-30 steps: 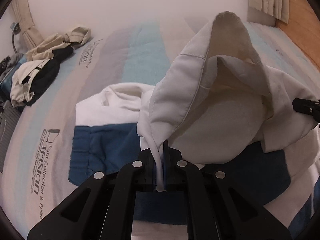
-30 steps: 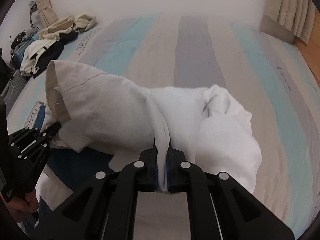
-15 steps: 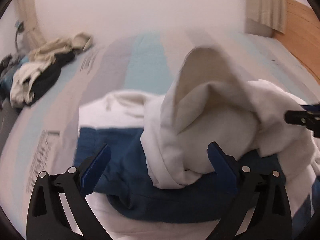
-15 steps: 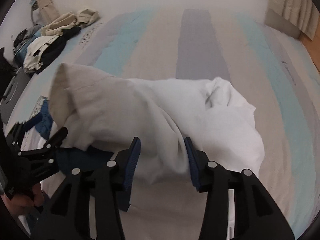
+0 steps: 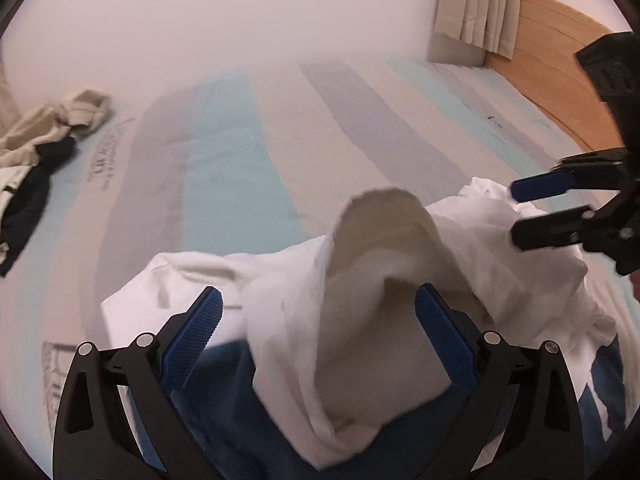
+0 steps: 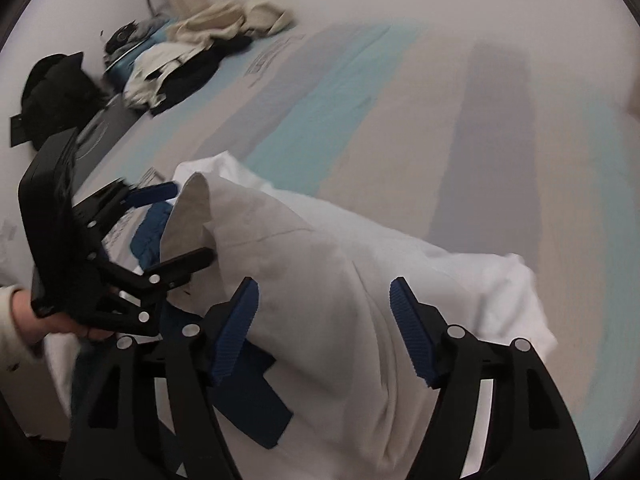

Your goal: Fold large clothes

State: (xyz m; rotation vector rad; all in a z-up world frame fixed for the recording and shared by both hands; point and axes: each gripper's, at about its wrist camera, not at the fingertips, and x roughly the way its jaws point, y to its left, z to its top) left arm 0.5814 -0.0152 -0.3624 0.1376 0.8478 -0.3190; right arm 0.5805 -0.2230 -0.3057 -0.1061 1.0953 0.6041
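Both the left claw (image 5: 316, 344) and right claw (image 6: 324, 332) have just been opening, releasing the white-and-blue garment (image 5: 360, 320) onto the bed (image 5: 240, 152) (fold laid); next, probably regrip an edge.

Dim, soft, pinkish indoor light, no glare; motion blur smeared both views; heavy fisheye warp, black vignette at corners.

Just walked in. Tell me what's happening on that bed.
A person is folding a white and blue hoodie on a striped bed, with tongs in each hand. Both the left tongs and the right tongs have just been opening, and neither grips the cloth now. The hood stands up loosely between them. A pile of other clothes waits at the far corner.
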